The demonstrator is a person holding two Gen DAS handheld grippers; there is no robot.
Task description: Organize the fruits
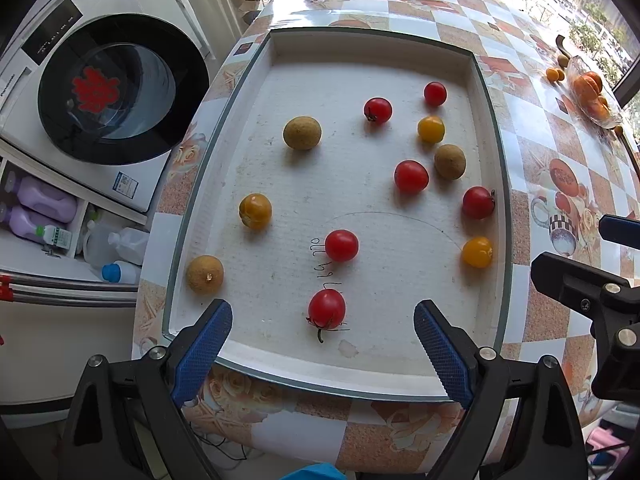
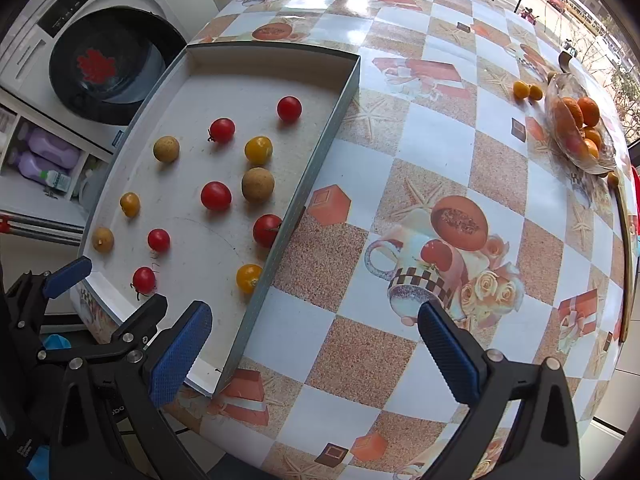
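Table [image 2: 420, 168] covered in a glossy checked oilcloth printed with fruit and cups, carrying all items. White front-loading washing machine [image 1: 100, 92] with a dark round door, standing beyond the table's left edge. Shallow white rectangular tray [image 1: 486, 128] with grey-green outer walls, set along the table's left edge; it holds the loose fruits, none touching. Clear glass bowl of oranges [image 2: 580, 132] near the table's far right edge, two small orange fruits just beside it. Left gripper [image 1: 323, 338], black with blue ribbed pads, jaws spread wide and empty above the tray's near edge, a red cherry tomato with green stem [image 1: 326, 309] lying between the pads, not touched. Right gripper [image 2: 316, 340], same make, jaws wide and empty over the tray's near right corner and bare oilcloth. Three brown round longans, one [image 1: 302, 133] toward the tray's far left. Six red cherry tomatoes in all. Four yellow cherry tomatoes, one [image 1: 477, 252] against the tray's right wall.
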